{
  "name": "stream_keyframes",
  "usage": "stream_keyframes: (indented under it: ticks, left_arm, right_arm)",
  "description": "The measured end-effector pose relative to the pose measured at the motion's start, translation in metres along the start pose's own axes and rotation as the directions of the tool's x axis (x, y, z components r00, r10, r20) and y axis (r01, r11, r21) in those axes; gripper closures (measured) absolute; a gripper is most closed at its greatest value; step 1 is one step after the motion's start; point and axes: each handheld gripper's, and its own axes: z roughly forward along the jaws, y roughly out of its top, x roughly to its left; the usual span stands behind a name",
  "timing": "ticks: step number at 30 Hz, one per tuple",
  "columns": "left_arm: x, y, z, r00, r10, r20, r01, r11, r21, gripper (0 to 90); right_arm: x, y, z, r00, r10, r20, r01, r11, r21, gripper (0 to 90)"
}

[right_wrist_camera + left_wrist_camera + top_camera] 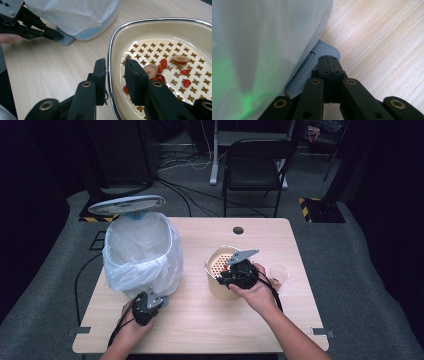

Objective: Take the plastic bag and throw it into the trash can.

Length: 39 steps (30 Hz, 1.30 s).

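A white-lined pedal bin [142,250] stands on the table's left with its lid [127,205] raised. My left gripper [159,296] is shut, its tips [329,60] resting on the bin's grey pedal [317,62]. A cream pot [217,287] holds a perforated strainer with red berries [163,63] and sliced fruit [181,60]. My right gripper [115,67] is open and straddles the pot's metal rim [110,57], one jaw outside and one inside. The left gripper [58,37] also appears at the pedal [65,38] in the right gripper view.
A clear plastic cup [277,275] stands just right of the pot, behind my right hand. The table has a cable hole [238,230] near its far edge. A black chair [255,160] and floor cables lie beyond the table.
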Motion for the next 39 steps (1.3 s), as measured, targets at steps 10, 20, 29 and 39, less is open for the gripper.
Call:
stream_keyframes:
  ticks: [10, 20, 29, 39]
  left_arm:
    - [0.000, 0.000, 0.000, 1.0000, 0.001, -0.005, -0.001, 1.0000, 0.004, 90.0]
    - [0.000, 0.000, 0.000, 1.0000, 0.000, -0.005, 0.000, 1.0000, 0.003, 90.0]
    - [0.001, 0.000, -0.001, 0.9997, 0.022, -0.008, -0.021, 0.9998, 0.005, 90.0]
    - [-0.001, 0.000, 0.000, 1.0000, 0.001, -0.007, -0.001, 1.0000, 0.005, 90.0]
  right_arm:
    - [0.004, -0.007, 0.006, 1.0000, 0.006, -0.002, -0.006, 0.999, 0.032, 78.1]
    - [0.007, -0.014, 0.008, 0.9996, 0.023, 0.015, -0.023, 0.999, 0.034, 80.4]
    - [0.014, -0.025, -0.001, 0.9994, 0.035, 0.002, -0.035, 0.999, 0.018, 80.2]
    - [0.028, -0.041, -0.016, 0.9991, 0.043, -0.002, -0.043, 0.999, 0.008, 80.1]
